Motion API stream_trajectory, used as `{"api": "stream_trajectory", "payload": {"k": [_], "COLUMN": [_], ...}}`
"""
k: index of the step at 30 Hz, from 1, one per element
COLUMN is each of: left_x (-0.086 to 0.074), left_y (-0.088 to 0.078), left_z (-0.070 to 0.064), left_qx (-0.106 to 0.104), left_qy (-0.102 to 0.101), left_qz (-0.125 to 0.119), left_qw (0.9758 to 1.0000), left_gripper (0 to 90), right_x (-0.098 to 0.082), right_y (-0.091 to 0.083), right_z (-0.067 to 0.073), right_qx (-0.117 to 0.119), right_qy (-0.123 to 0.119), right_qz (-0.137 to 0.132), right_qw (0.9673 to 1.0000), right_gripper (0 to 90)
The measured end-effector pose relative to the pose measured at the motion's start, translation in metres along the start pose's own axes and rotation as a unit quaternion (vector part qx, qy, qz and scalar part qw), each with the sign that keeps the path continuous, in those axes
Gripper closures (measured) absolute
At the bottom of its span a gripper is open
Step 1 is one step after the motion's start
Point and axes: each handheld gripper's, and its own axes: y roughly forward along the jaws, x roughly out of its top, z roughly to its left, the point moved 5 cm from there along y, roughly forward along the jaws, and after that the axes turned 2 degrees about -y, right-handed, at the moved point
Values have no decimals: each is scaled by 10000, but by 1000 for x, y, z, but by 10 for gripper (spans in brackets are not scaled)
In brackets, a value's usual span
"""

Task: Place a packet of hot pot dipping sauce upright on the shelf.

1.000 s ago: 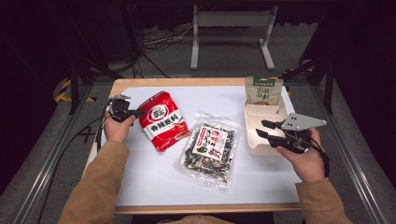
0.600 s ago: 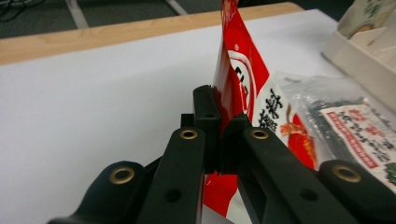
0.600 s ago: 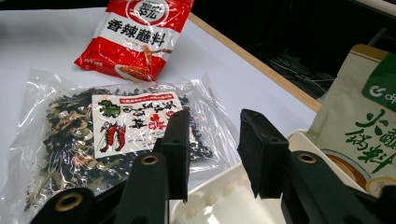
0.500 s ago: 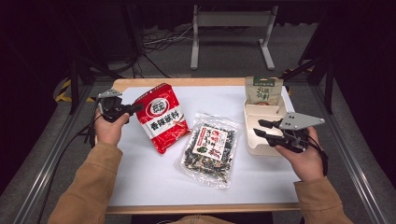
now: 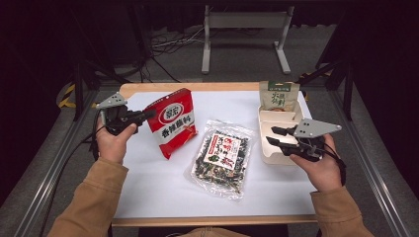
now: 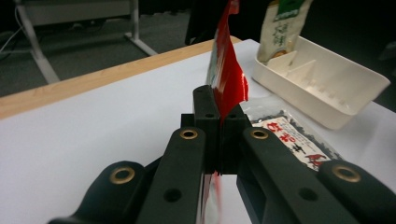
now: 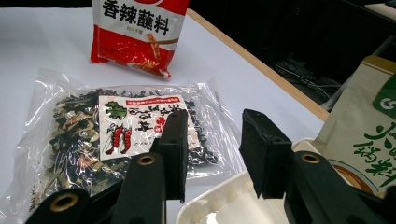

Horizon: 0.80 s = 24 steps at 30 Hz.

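A dark room with cables and a metal stand on the floor lies behind a white-topped table (image 5: 148,197) with a wooden edge. In the left half of the high view, the left hand-held gripper (image 5: 148,115) is clenched on the side edge of a red seasoning packet (image 5: 173,123), which stands lifted and tilted with its lower corner close to the table top; in the left gripper view the red foil runs up from between the closed jaws. At centre lies a clear bag of dried seaweed mix (image 5: 221,157), flat on the table. At the right, the right hand-held gripper (image 5: 272,136) hovers over a white divided tray (image 5: 267,158) with its jaws parted and nothing between them. A green-and-beige pouch (image 5: 278,95) leans in the tray's far end.

The grip is only on a thin, slick seam, so the packet could slide out or swing as it is carried. If it swings low, its bottom corner may drag across the seaweed bag, or catch the tray wall and tip the pouch.
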Motion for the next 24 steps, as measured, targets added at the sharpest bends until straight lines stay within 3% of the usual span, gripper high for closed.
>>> {"api": "stream_trajectory", "payload": {"k": [5, 12, 19, 24], "left_x": [7, 16, 25, 26], "left_y": [-10, -25, -41, -46], "left_z": [-19, -33, -58, -67], "left_qx": [21, -142, -557, -872], "left_qy": [384, 533, 701, 820], "left_qz": [13, -118, -331, -321], "left_qw": [9993, 9984, 9954, 9923], "left_gripper": [897, 900, 900, 900], "right_x": [2, 7, 14, 19], "right_y": [0, 2, 4, 6], "right_z": [2, 6, 16, 23], "right_qx": [57, 283, 482, 641], "right_qy": [-10, 127, 178, 274], "right_qz": [-33, -187, -273, -310], "right_qw": [10000, 9993, 9983, 9971], "right_gripper": [612, 585, 553, 533]}}
